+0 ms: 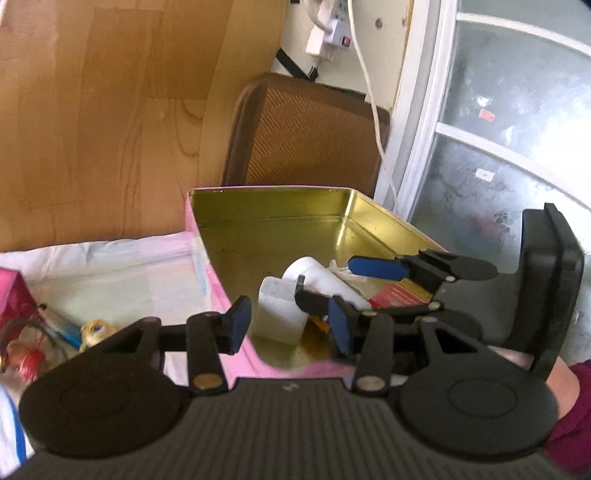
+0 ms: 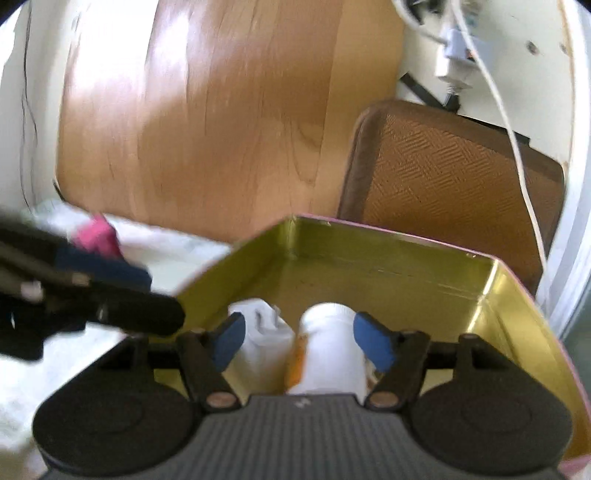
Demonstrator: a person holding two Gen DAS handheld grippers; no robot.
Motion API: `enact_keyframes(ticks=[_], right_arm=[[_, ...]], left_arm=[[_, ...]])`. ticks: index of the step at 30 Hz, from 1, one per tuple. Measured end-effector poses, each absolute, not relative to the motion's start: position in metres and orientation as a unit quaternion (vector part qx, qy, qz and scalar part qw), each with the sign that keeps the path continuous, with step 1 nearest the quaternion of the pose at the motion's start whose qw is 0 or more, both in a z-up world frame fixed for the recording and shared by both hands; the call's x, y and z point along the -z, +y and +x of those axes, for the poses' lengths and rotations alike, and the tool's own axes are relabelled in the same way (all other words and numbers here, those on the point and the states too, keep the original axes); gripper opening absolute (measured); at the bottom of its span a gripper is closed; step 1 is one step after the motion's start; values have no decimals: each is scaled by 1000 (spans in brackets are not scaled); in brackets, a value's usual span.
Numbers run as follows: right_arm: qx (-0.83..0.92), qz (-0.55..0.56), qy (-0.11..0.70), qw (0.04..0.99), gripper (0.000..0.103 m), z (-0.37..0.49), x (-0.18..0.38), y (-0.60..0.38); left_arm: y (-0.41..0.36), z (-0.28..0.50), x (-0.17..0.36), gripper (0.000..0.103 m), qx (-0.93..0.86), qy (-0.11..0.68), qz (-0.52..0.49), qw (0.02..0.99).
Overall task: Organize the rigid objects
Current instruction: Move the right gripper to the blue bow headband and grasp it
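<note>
tin [image 1: 384, 218] x1 | white bottle [image 2: 327, 354] x1 | clear box [image 1: 277, 310] x1 | grippers x2

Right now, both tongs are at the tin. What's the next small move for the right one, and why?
Probably lift the right tongs straight back out of the tin. Their blue pads stand open around the white bottle and the pale container, which already lie inside, so nothing looks gripped. The left tongs are open too, and loose items remain on the white cloth.

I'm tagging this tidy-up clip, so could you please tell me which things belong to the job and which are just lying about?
Job:
gold-lined tin
white bottle
translucent box
red packet
small toys
left claw
right claw

Lying about:
brown woven chair
wall plug
white cable
</note>
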State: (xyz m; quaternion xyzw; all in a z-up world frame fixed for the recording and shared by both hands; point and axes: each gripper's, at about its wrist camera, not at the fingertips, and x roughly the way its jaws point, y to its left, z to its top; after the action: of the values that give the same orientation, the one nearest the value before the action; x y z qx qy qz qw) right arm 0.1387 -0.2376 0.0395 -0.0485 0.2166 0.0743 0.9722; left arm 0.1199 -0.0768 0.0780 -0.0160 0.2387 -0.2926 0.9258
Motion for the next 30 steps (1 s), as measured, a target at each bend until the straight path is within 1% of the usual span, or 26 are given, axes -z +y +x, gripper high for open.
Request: enact_keyframes(ticks=[5, 9, 14, 16, 18, 21, 23, 25, 28, 29, 30], right_arm=[[-78, -31, 178, 980, 66, 100, -50, -231], [-114, 14, 153, 981, 66, 73, -57, -220], [-187, 23, 172, 967, 65, 86, -55, -176], [-221, 19, 193, 956, 55, 94, -51, -152], [-248, 13, 214, 945, 49, 104, -46, -124], [-275, 15, 236, 932, 45, 122, -39, -90], [-286, 30, 255, 923, 44, 138, -34, -73], [-289, 34, 268, 918, 42, 155, -31, -57], [-274, 10, 284, 919, 41, 181, -20, -33], [-267, 3, 292, 918, 38, 187, -15, -26], [-264, 3, 307, 914, 26, 197, -7, -20]], left_arm=[[-41, 85, -81, 50, 284, 223, -43, 932], [-2, 60, -75, 50, 263, 223, -68, 936], [59, 33, -60, 50, 203, 228, -93, 948], [84, 30, -57, 49, 151, 229, -107, 956], [109, 34, -55, 49, 99, 234, -132, 958], [137, 47, -49, 49, 9, 250, -148, 957], [149, 61, -42, 48, -39, 269, -153, 950], [157, 71, -33, 48, -45, 287, -165, 943], [152, 86, -22, 47, -59, 303, -152, 939], [153, 90, -18, 37, -61, 309, -154, 937], [153, 92, -15, 30, -62, 309, -154, 937]])
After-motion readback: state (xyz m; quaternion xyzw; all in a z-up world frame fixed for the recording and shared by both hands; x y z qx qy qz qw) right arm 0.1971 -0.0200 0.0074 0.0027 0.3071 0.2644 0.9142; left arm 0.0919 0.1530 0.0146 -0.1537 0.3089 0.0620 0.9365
